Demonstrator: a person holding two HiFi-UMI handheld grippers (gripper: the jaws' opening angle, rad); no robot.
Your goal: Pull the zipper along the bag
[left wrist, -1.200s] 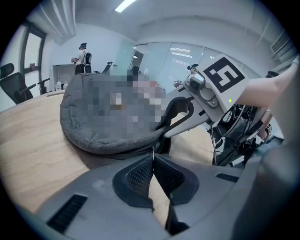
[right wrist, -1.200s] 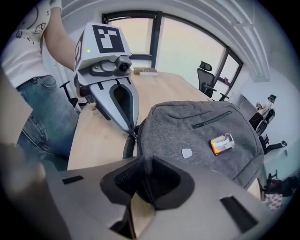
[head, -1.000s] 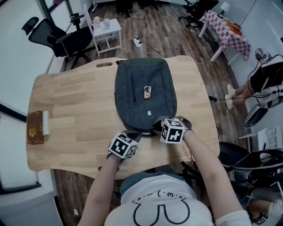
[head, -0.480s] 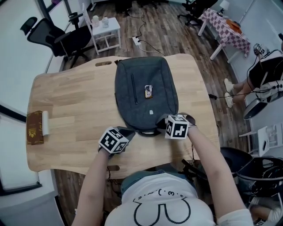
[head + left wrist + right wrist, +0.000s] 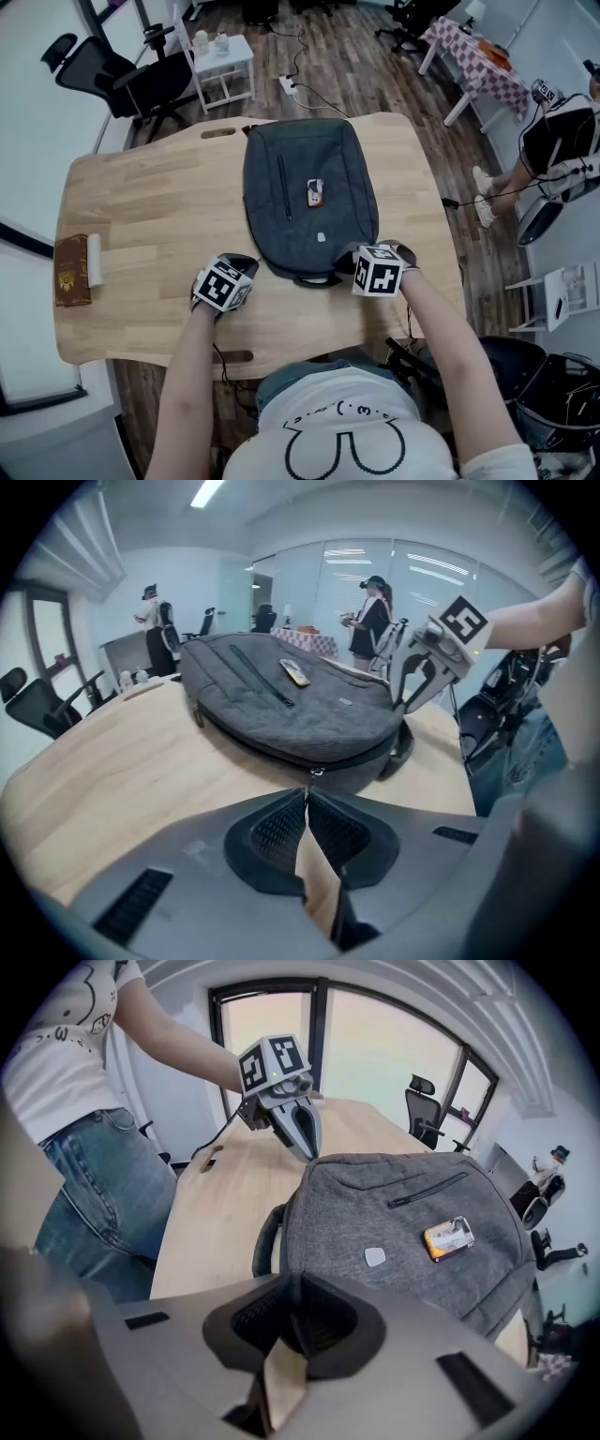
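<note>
The left gripper [image 5: 307, 791] has its jaws clamped tight. The small metal zipper pull [image 5: 317, 772] is caught at their very tips. That pull sits on the dark zipper track that runs round the side wall of the grey backpack [image 5: 328, 169]. The bag's bulk rises directly ahead of this gripper and spreads away to both sides of it. Only bare wooden table [image 5: 150, 206] lies below the jaws.

The right gripper [image 5: 291, 1281] is at the bag's near right corner, across the bag's near end from the left one. Its jaws are closing on a fold of the grey fabric at the bag's edge, which shows dark between the pads. The backpack lies flat just beyond these jaws and stretches away to the right of them. Its black carry handle [image 5: 267, 1241] curls out just to the left of the tips. Farther ahead on the bag's top face are a small pale patch [image 5: 375, 1257] and an orange tag [image 5: 448, 1237], both to the right of the jaw line.

In the head view both grippers are at the near end of the bag, one at each corner.
</note>
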